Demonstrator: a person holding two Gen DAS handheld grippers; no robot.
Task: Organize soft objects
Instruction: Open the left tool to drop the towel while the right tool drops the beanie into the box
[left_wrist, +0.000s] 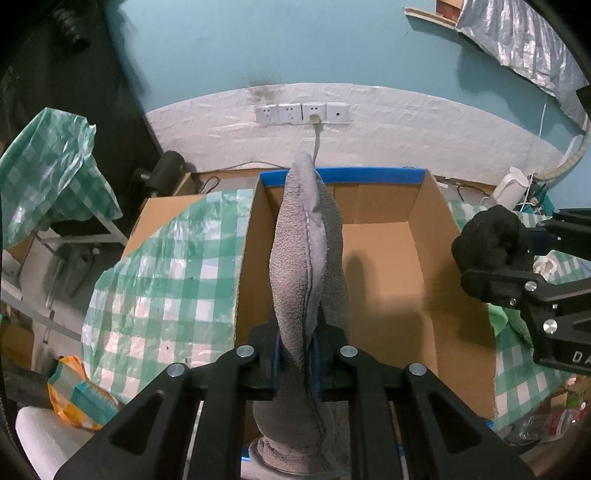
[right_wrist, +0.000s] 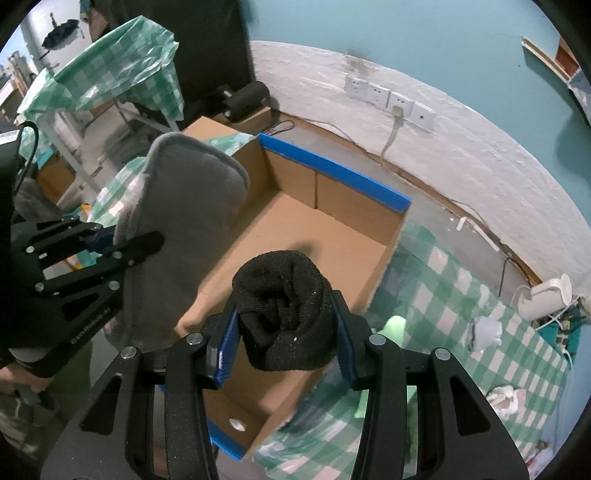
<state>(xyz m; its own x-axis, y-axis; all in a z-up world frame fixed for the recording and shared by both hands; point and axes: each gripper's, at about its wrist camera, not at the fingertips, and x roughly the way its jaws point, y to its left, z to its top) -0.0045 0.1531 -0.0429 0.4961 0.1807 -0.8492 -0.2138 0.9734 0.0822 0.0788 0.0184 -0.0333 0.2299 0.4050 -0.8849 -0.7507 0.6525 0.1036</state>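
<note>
Your left gripper (left_wrist: 295, 363) pinches the grey towel (left_wrist: 308, 251) with narrow jaws. Your right gripper (right_wrist: 286, 338), jaws wider, clamps the black roll (right_wrist: 284, 310) over the box (right_wrist: 332, 229).

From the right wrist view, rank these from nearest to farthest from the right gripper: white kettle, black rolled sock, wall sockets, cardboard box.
1. black rolled sock, between the right gripper's pads.
2. cardboard box, just below and ahead.
3. white kettle, far right on the table.
4. wall sockets, on the back wall.

Black left gripper (left_wrist: 295, 363), blue pads, silver screws, white lettering
</note>
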